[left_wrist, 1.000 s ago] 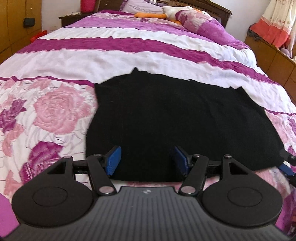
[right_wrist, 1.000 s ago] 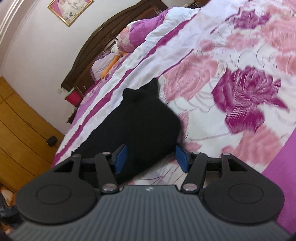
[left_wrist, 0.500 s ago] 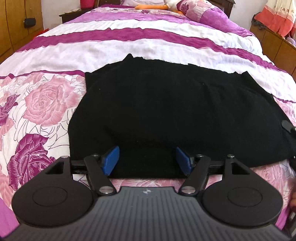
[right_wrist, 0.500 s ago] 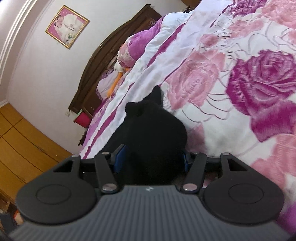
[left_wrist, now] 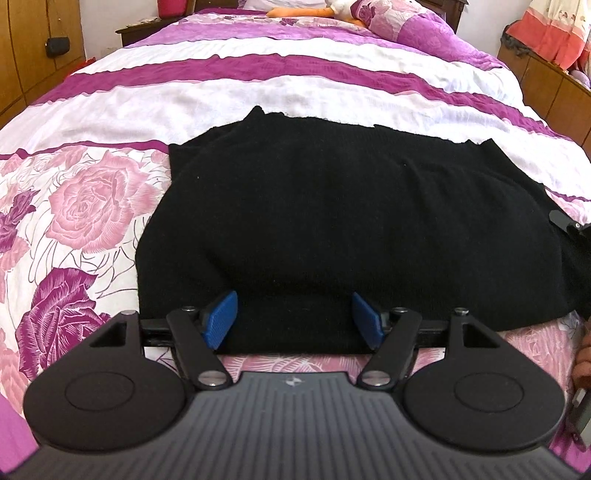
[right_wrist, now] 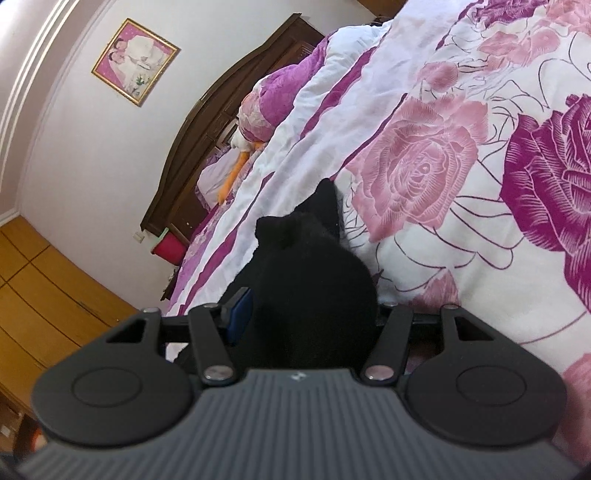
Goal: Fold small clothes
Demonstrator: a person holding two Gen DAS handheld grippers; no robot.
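Note:
A black knit garment (left_wrist: 332, 221) lies spread flat on the flowered bedspread (left_wrist: 85, 199). My left gripper (left_wrist: 294, 320) stands open at the garment's near hem. The hem lies between its blue pads (left_wrist: 221, 319), which do not press on it. My right gripper (right_wrist: 308, 317) is at the garment's right side edge, low over the bed. There the black cloth (right_wrist: 310, 266) bulges up and fills the gap between the fingers. Its left blue pad (right_wrist: 241, 313) shows beside the cloth and the right pad is hidden behind it. The jaws stand wide, so I read it as open.
Pillows (left_wrist: 417, 29) and a stuffed toy (left_wrist: 295, 11) lie at the head of the bed. Wooden wardrobes (right_wrist: 44, 295) stand on the left and a wooden cabinet (left_wrist: 546, 85) on the right. A hand (left_wrist: 581, 363) shows at the left wrist view's right edge.
Both grippers have come down and forward onto the garment. The left one's fingers have spread a little around the near hem. The right one has rolled, and cloth now fills its gap.

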